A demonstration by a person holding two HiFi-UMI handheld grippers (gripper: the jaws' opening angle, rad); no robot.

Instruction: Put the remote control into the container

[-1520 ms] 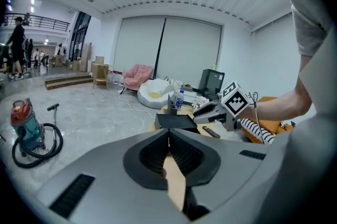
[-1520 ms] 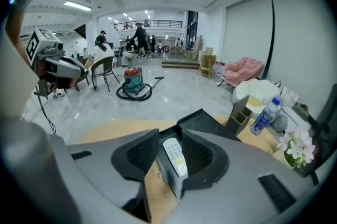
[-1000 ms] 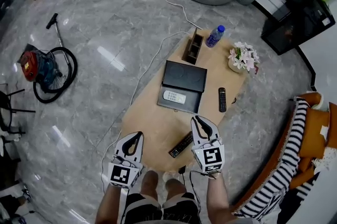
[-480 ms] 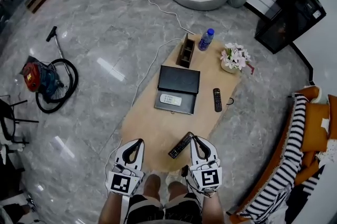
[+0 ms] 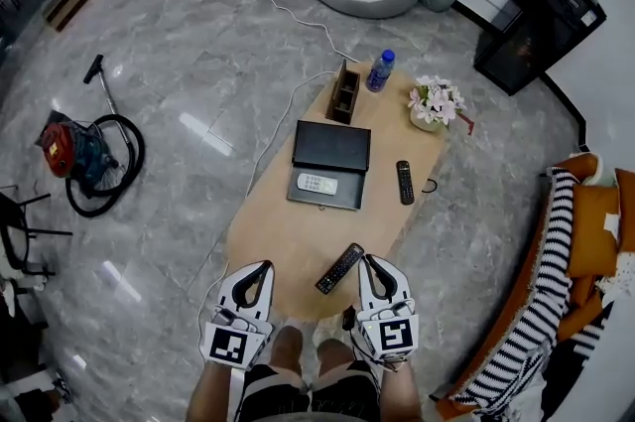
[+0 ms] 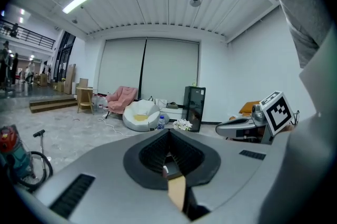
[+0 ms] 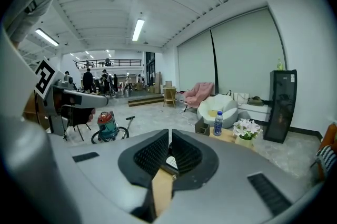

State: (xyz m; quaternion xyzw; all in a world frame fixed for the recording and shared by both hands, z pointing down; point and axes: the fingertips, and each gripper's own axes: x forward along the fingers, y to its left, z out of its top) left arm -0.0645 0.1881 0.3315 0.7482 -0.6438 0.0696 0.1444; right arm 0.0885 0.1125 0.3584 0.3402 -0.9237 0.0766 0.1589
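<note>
Black remote control (image 5: 339,268), flat and slanted, well apart from open black container (image 5: 332,145) holding white remote (image 5: 316,183)

No words, brand names or numerals can be read in any view. The only signs are black-and-white square coded markers. One sits on the white cube (image 5: 231,345) of the left gripper (image 5: 257,270) and one on the matching cube (image 5: 397,336) of the right gripper (image 5: 369,263). The blue label on the clear plastic bottle (image 5: 379,70) and the keys of the long black remote control (image 5: 340,268) are too small to read.
</note>
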